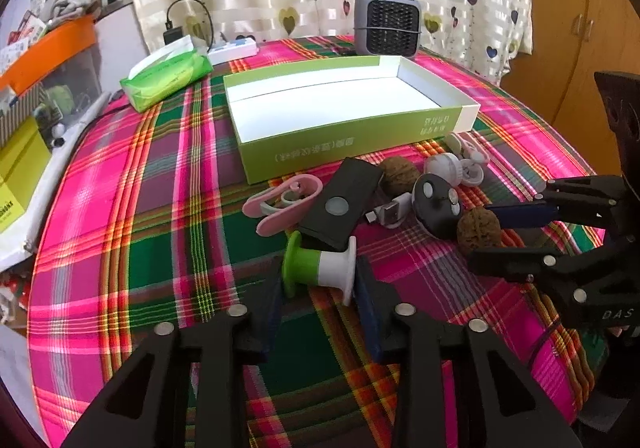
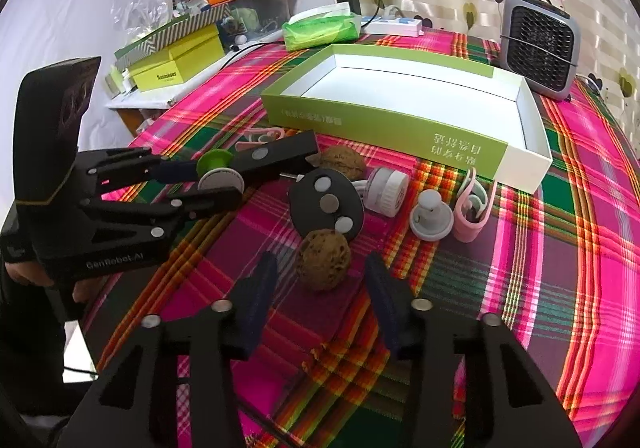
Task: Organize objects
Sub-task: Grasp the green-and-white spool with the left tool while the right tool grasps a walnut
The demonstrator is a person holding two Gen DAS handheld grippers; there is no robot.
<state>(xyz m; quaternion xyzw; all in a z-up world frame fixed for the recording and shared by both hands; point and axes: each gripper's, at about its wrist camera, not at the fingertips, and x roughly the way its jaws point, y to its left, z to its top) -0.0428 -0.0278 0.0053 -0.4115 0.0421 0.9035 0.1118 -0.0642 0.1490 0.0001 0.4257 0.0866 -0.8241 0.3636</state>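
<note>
Plaid-covered counter (image 1: pixel 132 232); green box (image 1: pixel 340 139) empty, clutter heaped before it, nothing sorted yet. Left gripper (image 1: pixel 320 300) pads touch the green-white spool (image 1: pixel 320 268); right gripper (image 2: pixel 320 288) brackets the near walnut (image 2: pixel 323 260), gaps visible, not gripping

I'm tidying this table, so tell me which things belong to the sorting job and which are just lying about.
Job: open green box, green and white spool, near walnut, black remote, pink clip, black oval fob, all loose in front of the box.
Lying about: small heater, tissue pack, power strip, at the table's back.
</note>
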